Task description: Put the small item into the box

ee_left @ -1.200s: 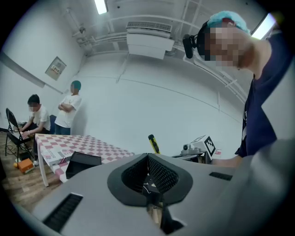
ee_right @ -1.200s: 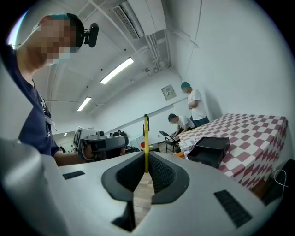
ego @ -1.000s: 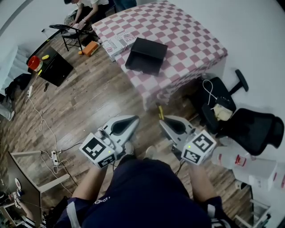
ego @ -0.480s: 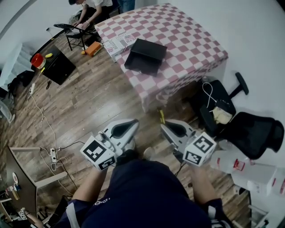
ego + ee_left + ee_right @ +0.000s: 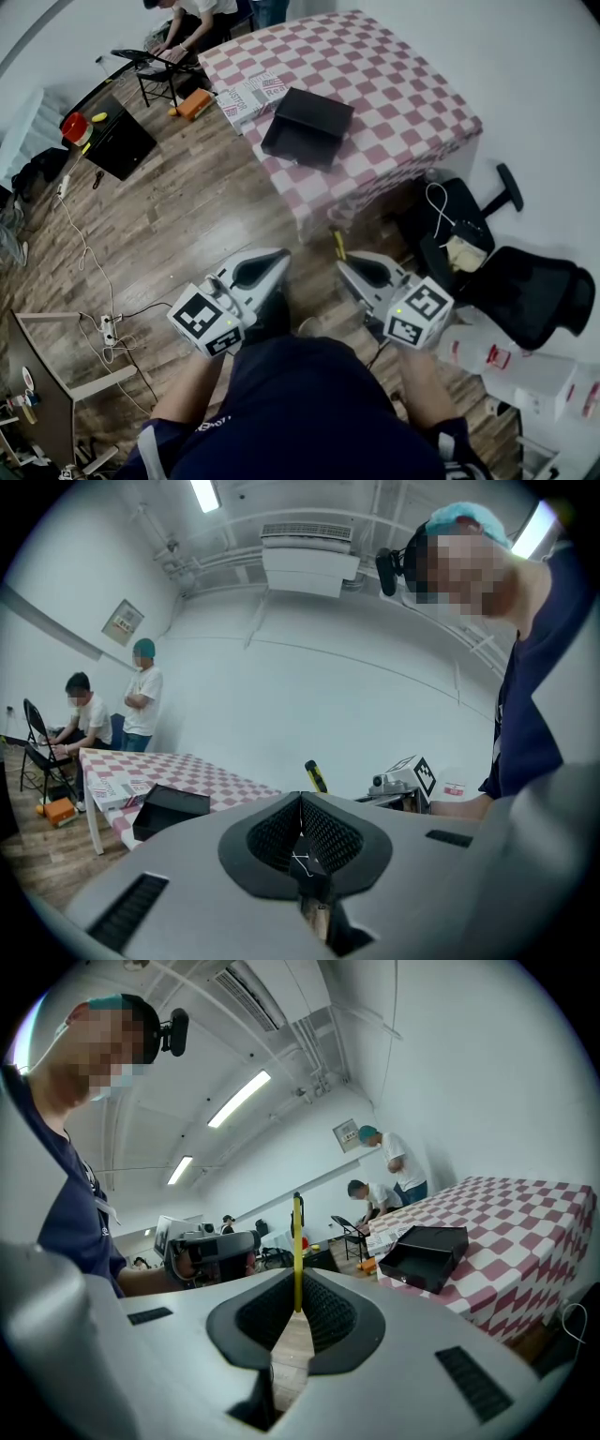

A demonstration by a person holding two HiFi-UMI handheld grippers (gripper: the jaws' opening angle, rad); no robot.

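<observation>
Pinching the small yellow item [image 5: 297,1241] upright between the closed tips of the right gripper [image 5: 297,1288], holding the left gripper [image 5: 302,803] beside it with jaws pressed together, both hovering above the wooden floor [image 5: 187,216], well apart from the open black box [image 5: 307,127] lying on the checkered table [image 5: 403,84].

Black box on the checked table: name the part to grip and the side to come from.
Grip the black box by its near wall, coming from the table's front edge with the left tool; the right tool is shut on the yellow item. The box looks too broad to span, but that thin upright wall faces the person, so jaws could probably straddle it.
</observation>
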